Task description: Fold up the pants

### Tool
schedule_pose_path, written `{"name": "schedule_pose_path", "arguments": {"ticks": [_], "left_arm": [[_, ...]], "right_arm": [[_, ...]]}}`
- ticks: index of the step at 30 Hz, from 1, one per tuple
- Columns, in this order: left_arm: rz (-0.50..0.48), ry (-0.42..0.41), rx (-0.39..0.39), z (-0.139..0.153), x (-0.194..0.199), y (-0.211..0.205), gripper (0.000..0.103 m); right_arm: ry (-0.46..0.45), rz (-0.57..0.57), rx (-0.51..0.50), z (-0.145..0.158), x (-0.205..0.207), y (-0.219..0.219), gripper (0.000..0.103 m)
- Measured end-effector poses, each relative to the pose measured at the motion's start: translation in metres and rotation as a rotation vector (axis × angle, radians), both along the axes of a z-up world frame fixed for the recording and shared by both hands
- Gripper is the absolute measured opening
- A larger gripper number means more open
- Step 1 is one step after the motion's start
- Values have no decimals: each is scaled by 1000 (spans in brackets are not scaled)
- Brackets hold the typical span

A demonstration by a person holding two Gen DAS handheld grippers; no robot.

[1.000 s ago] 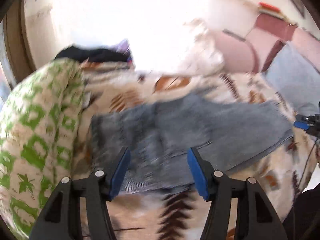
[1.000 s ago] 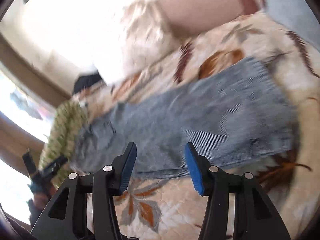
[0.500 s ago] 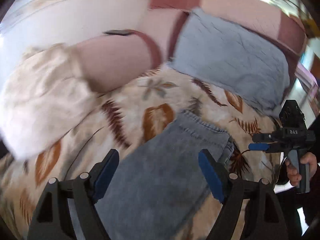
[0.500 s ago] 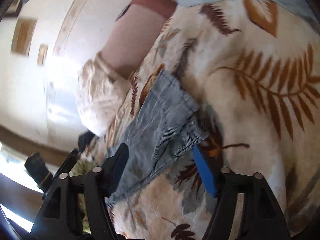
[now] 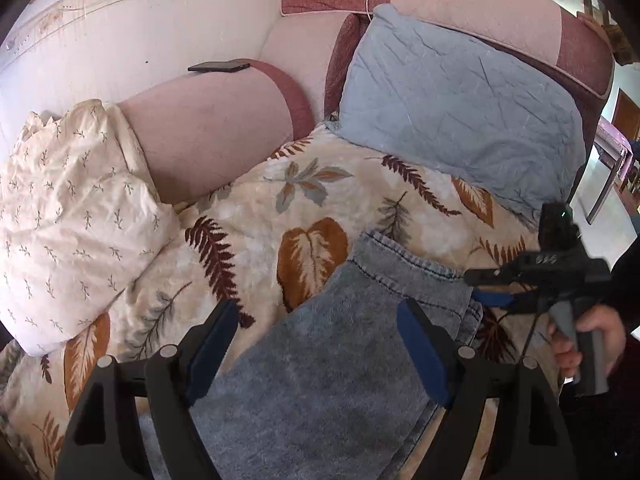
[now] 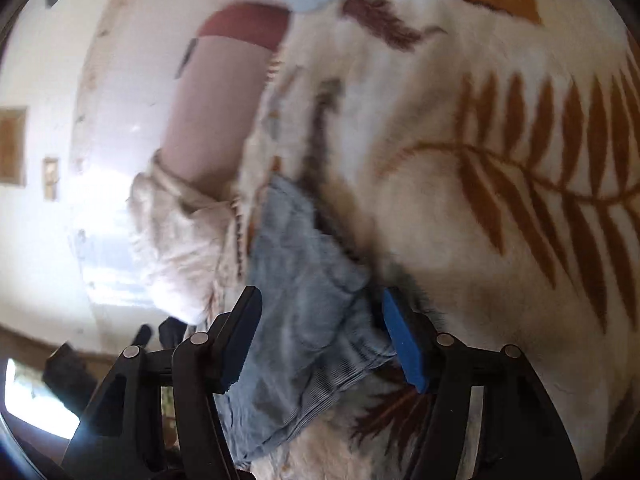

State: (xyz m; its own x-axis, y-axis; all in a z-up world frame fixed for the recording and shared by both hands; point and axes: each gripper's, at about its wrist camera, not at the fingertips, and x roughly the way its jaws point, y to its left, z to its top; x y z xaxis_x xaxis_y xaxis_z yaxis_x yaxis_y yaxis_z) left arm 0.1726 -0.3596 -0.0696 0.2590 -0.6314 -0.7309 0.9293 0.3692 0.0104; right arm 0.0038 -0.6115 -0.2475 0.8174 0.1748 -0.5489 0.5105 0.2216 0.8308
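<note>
1. The pants, faded blue denim, lay flat on the leaf-print blanket. Seen from the left wrist, their long axis ran from near-left to far-right, ending in a stitched hem edge at the far end.
2. The denim looked soft and mottled, with a double seam line along the hem. In the right wrist view the same cloth was bunched and wrinkled at one corner, with a ribbed edge nearest the camera.
3. The blanket was plush, cream, printed with brown ferns and orange leaves. Far left sat a crumpled cream pillow with small sprigs. Far right, a quilted pale-blue pillow leaned on a padded pink and maroon headboard. A dark flat object, too small to identify, rested on a rounded pink bolster.
4. Left gripper: tilted downward over the pants, blue pads wide apart, jaws having just been opening. The denim lay below between them, neither pad pressing it.
5. Right gripper: angled down at the bunched corner, jaws having just narrowed. Cloth sat between the pads. The blue right-hand pad lay against the fabric's edge, the other stood clear, so no grip yet.
6. From the left wrist view, a hand held the right gripper's grey handle at the right edge, just beside the hem corner, with a dark sleeve above it.
</note>
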Motion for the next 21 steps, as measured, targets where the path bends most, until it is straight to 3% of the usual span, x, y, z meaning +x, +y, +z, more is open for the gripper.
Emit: {"name": "schedule_pose_path", "arguments": {"ticks": [4,8,17,21], "left_arm": [[-2,8,-2,0,4,-5,83],[-3,15,0,-5,6,-8,83],[-16,12,26,-12,8,-19,83],[-23,26,33,-17,7,-29,83]], "right_arm": [[-5,-10,-57,-1,11,-3,49],[9,7,-99,1,16,-2,19],[-50,37,-165,30,-11,29,16],[0,24,-124,6,-14,26,16]]}}
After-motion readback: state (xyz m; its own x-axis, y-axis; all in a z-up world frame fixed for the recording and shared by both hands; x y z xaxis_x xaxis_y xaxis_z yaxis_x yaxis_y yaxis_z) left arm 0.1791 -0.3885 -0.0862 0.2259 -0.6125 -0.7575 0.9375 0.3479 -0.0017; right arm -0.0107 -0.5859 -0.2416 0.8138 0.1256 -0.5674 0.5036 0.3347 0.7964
